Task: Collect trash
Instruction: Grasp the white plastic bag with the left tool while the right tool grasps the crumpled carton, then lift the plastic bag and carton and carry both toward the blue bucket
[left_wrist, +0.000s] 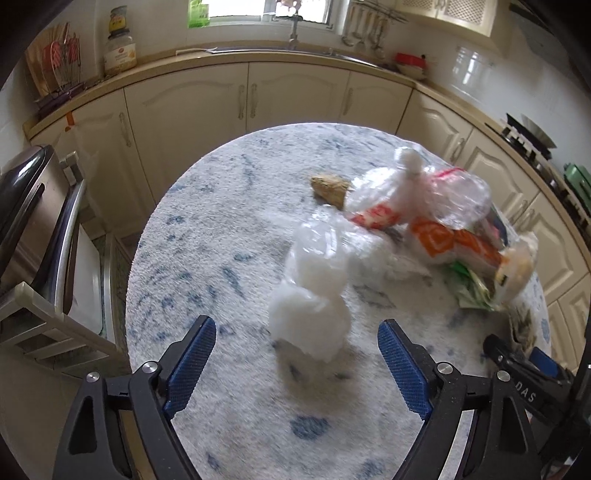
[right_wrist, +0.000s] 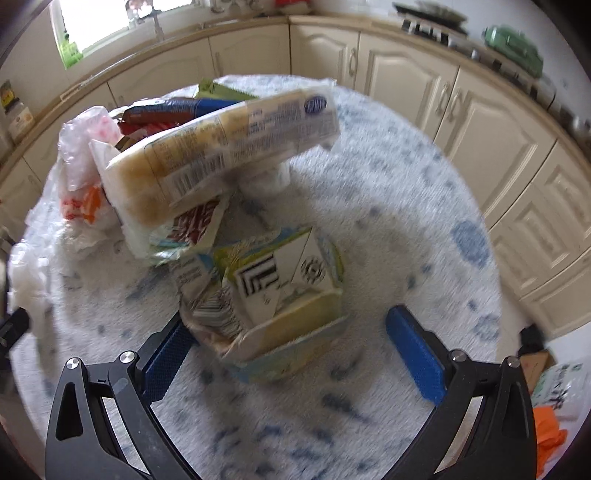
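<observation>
A round table with a white and blue cloth (left_wrist: 221, 229) carries the trash. A crumpled white plastic wad (left_wrist: 310, 314) stands just ahead of my left gripper (left_wrist: 297, 326), which is open, its blue pads wide apart on either side. Behind the wad lie a heap of clear and orange printed bags (left_wrist: 424, 206) and a brown lump (left_wrist: 328, 186). In the right wrist view a torn yellow-green carton (right_wrist: 280, 291) sits between the pads of my open right gripper (right_wrist: 290, 321); the right pad is clear of it. A long clear wrapper (right_wrist: 221, 147) leans over the pile.
Cream cabinets (left_wrist: 295, 92) curve around the table. A steel bin (left_wrist: 29, 206) and a pale chair frame (left_wrist: 44, 321) stand at its left. A hob (left_wrist: 528, 136) is at the right. More bags and an orange item (right_wrist: 550, 435) lie beyond the table's right edge.
</observation>
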